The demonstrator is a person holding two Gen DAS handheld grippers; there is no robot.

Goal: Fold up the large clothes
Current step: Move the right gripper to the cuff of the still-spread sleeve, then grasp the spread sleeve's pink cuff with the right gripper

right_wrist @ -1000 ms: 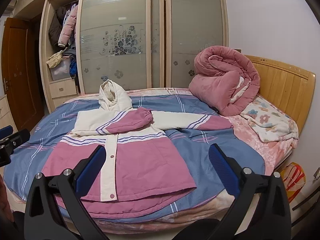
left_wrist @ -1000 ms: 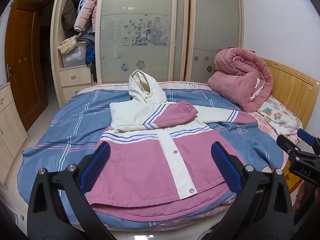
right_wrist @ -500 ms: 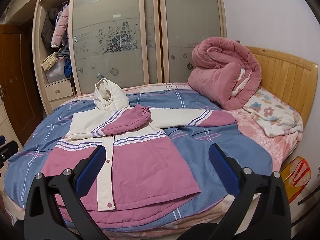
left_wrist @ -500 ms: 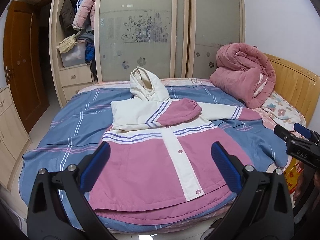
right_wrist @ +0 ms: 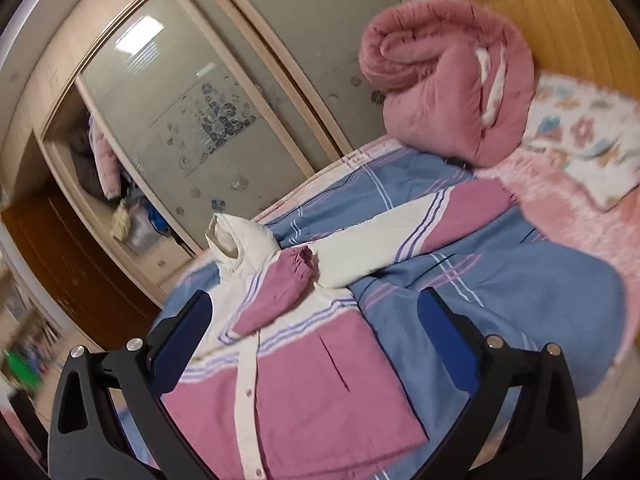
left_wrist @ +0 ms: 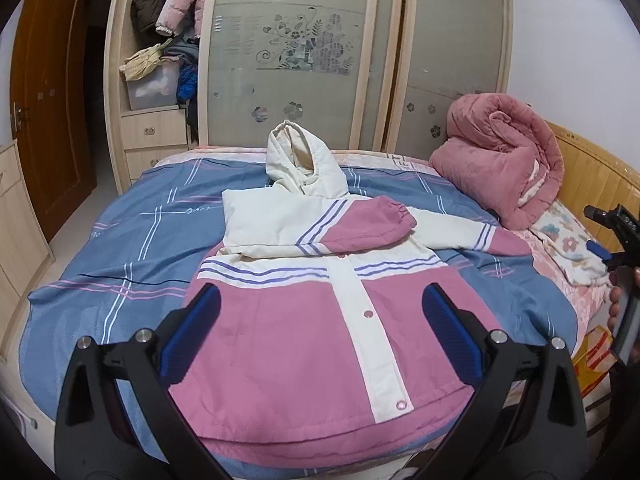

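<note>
A pink and cream hooded jacket (left_wrist: pixel 320 320) lies face up on the bed (left_wrist: pixel 120 248), on the blue checked cover, its hem near the bed's near edge. Its hood (left_wrist: pixel 300 160) points toward the wardrobe (left_wrist: pixel 304 52). One sleeve (left_wrist: pixel 360 228) is folded across the chest, its pink cuff resting over the button strip; the other sleeve (right_wrist: pixel 420 232) stretches straight out over the cover toward the headboard (right_wrist: pixel 560 4).

The left gripper (left_wrist: pixel 320 336) hovers level above the jacket's lower half, its jaws spread wide with nothing between them, the blue pads (left_wrist: pixel 192 336) framing the pink front panels. The right gripper (right_wrist: pixel 312 344) is likewise wide apart and holds nothing; its view is rolled to one side, so the bed runs slanted, and it points over the folded sleeve's cuff and the stretched-out sleeve. In the left view it shows at the right edge, held in a hand (left_wrist: pixel 618 300) beside the bed.

A rolled pink quilt (left_wrist: pixel 504 156) sits at the head end, next to a floral pillow (left_wrist: pixel 568 240). Beyond stands the wardrobe with frosted sliding doors, and a brown door (left_wrist: pixel 44 100) at the left.
</note>
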